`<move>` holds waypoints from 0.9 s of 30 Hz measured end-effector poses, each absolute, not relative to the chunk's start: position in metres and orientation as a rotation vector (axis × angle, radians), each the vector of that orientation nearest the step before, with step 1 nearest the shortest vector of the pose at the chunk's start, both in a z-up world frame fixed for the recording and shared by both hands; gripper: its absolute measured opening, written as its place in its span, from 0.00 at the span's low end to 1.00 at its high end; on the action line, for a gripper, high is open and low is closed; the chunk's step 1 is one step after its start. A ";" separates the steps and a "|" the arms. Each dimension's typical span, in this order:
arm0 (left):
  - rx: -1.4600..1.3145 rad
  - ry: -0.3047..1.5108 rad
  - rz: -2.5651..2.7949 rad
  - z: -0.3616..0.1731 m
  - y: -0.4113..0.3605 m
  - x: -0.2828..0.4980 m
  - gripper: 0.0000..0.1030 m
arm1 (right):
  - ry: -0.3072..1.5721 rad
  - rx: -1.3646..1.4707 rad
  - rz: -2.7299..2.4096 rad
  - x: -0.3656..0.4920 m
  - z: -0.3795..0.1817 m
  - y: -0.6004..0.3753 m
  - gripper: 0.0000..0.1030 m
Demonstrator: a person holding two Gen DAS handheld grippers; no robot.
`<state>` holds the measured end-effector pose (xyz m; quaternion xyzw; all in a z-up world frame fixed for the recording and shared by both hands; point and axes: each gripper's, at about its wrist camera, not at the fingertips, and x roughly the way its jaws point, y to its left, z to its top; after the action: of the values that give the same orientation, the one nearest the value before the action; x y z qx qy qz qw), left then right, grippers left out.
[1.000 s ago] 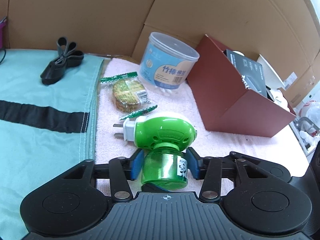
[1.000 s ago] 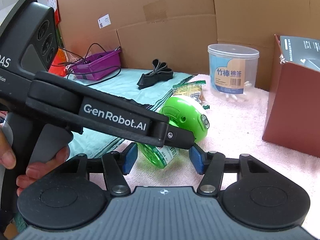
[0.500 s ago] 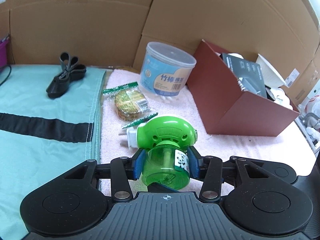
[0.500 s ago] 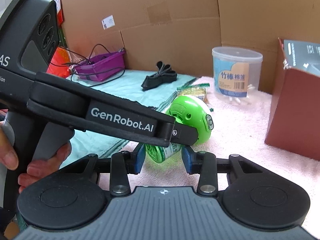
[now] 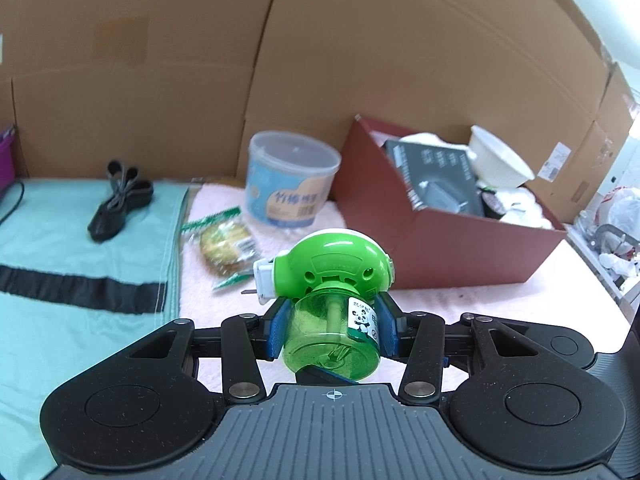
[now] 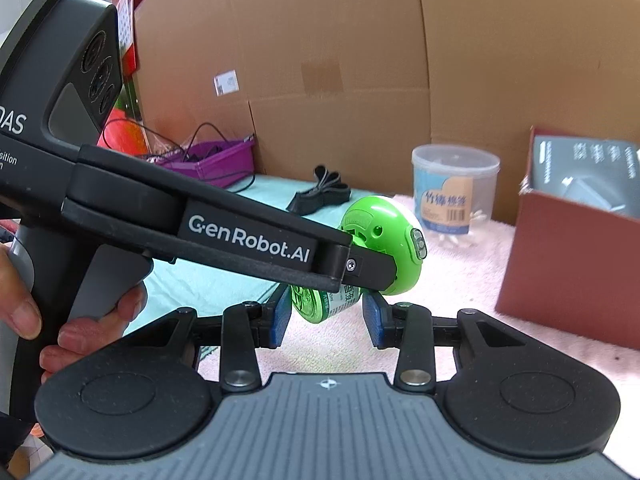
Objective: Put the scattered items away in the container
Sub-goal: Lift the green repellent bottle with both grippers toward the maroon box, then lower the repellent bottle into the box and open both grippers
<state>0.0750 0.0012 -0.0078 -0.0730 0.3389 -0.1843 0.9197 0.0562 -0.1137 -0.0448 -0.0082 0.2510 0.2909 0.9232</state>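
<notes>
My left gripper is shut on the green mosquito repellent plug-in, gripping its clear green bottle and holding it above the pink towel. In the right wrist view the same plug-in hangs in the left gripper's fingers. My right gripper is open, its blue pads on either side of the bottle's base without pressing it. The dark red box stands to the right, holding a black box and a white bowl.
A round plastic tub of cotton swabs, a wrapped snack and a black strap lie on the towel and teal cloth. A purple tray with cables sits far left. Cardboard walls stand behind.
The left gripper has lifted the green plug-in off the towel and raised it. The right gripper's pads have closed in partly around the bottle.
</notes>
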 end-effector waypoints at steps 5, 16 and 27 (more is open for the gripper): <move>-0.126 0.641 -0.409 0.013 -0.016 0.068 0.48 | 0.450 -0.020 0.571 0.044 -0.029 -0.126 0.43; -0.052 0.543 -0.512 0.052 -0.088 0.078 0.49 | 0.321 -0.004 0.456 0.036 0.002 -0.179 0.43; 0.008 0.516 -0.620 0.056 -0.176 0.123 0.50 | 0.285 0.031 0.313 0.060 0.012 -0.253 0.43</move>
<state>0.1234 -0.1761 0.0563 0.0037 0.2509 -0.3017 0.9198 0.0601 -0.2530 0.0115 0.0153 0.1413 0.1553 0.9776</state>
